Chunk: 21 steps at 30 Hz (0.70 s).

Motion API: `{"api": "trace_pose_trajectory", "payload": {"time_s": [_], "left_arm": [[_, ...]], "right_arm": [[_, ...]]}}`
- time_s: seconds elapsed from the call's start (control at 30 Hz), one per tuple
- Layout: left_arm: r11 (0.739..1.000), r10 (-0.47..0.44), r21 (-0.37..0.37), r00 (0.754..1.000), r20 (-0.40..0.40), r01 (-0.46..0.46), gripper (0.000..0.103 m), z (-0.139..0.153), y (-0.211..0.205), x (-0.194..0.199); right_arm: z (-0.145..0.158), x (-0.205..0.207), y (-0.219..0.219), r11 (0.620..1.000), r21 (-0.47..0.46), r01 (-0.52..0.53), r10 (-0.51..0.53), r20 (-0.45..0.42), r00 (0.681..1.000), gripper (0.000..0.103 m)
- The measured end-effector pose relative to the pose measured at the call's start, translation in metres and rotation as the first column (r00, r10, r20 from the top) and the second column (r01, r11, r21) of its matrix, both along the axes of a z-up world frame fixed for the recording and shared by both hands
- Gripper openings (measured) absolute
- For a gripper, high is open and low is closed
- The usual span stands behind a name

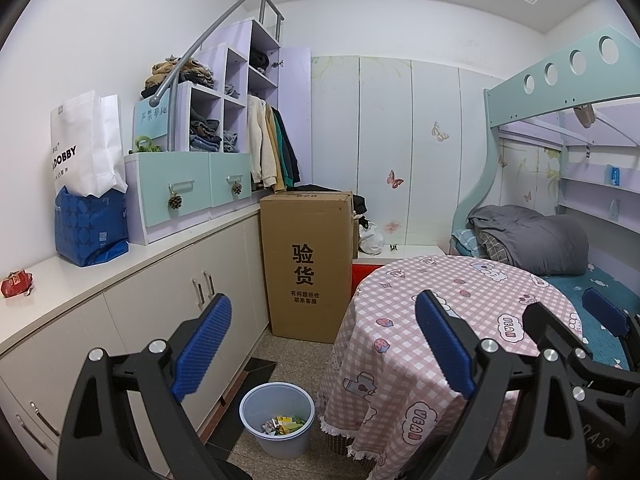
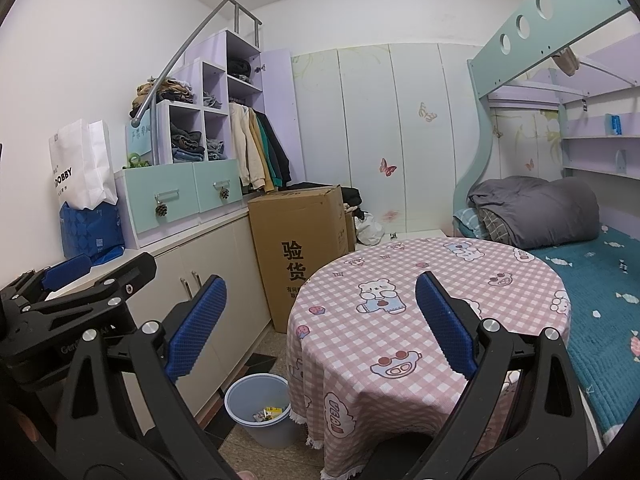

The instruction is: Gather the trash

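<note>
A home bedroom: bunk bed [image 2: 560, 208], hanging jackets [image 1: 272, 148], wardrobe [image 1: 400, 140]

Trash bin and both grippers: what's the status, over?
Left gripper open, empty. Right gripper open, empty. Trash bin on floor beside round table, wrappers inside. Nothing blocking it.

Bin [image 2: 256, 416] partly behind tablecloth [image 2: 400, 360], its trash [image 1: 282, 426] unidentifiable

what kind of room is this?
Most likely a child's bedroom in a home: a bunk bed with rolled bedding, an open wardrobe with hanging clothes, and butterfly decals on the wall panels.
</note>
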State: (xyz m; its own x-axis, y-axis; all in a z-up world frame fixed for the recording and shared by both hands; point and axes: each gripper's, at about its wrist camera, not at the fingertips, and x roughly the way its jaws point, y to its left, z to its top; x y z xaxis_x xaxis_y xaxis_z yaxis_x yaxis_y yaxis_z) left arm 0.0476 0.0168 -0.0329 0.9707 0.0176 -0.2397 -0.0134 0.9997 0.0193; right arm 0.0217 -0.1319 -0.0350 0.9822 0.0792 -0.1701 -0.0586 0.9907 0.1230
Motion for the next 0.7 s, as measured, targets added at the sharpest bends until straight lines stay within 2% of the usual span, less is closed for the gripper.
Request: {"api": "trace_pose_trajectory", "payload": {"time_s": [0.7], "left_arm": [[1.000,0.000,0.003,1.000,-0.003,0.000,0.091,0.0016,0.0034,0.0002]], "right_arm": [[0.0014,-0.0005,0.0066,1.000,0.007,0.000,0.000,-0.002,1.000,0.094]]}}
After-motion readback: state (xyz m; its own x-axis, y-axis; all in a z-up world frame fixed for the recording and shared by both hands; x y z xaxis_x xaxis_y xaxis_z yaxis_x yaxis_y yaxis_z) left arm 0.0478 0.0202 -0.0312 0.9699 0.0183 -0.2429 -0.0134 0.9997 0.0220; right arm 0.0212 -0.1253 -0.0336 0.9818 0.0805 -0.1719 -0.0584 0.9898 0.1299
